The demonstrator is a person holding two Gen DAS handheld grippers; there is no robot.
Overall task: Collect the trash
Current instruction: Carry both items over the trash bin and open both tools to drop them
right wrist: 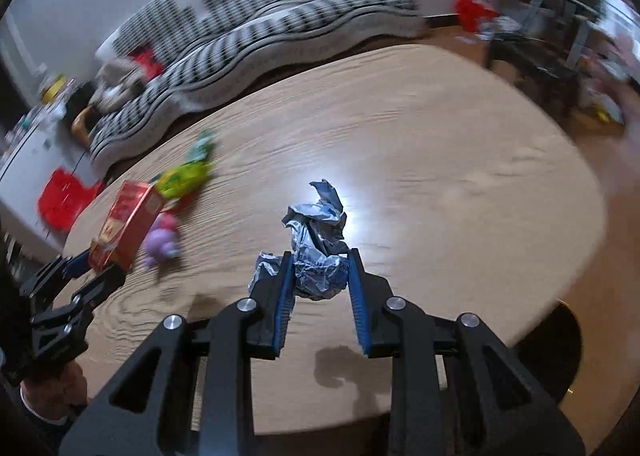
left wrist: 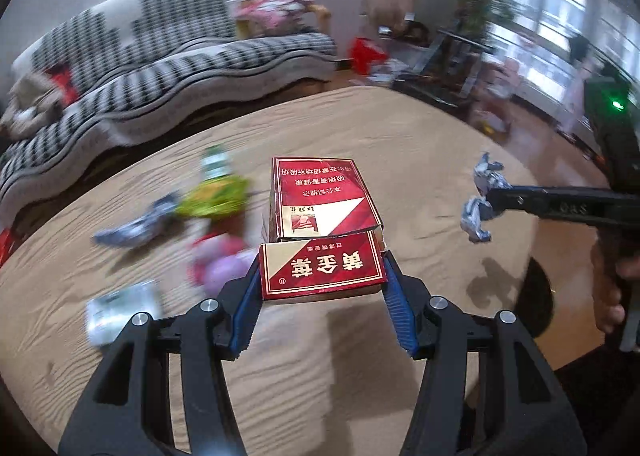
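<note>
Now my left claw (left wrist: 322, 276) clamps a red cigarette carton (left wrist: 322, 216) by its near end, low centre of the left wrist view, the carton lifted above the bench (left wrist: 400, 128). My right claw (right wrist: 320, 280) pinches a crumpled silver wrapper (right wrist: 318, 252), centre of the right wrist view, also held off the surface. On the bench, left of the carton, lie a green packet (left wrist: 212, 196), a blurred blue-grey wrapper (left wrist: 136, 224), a pink wrapper (left wrist: 220, 264) and a pale wrapper (left wrist: 120, 308). Right and upper parts of the bench lie bare up to its rounded edge. Beyond the far edge, upper left, runs a checked sofa (left wrist: 160, 44).
</note>
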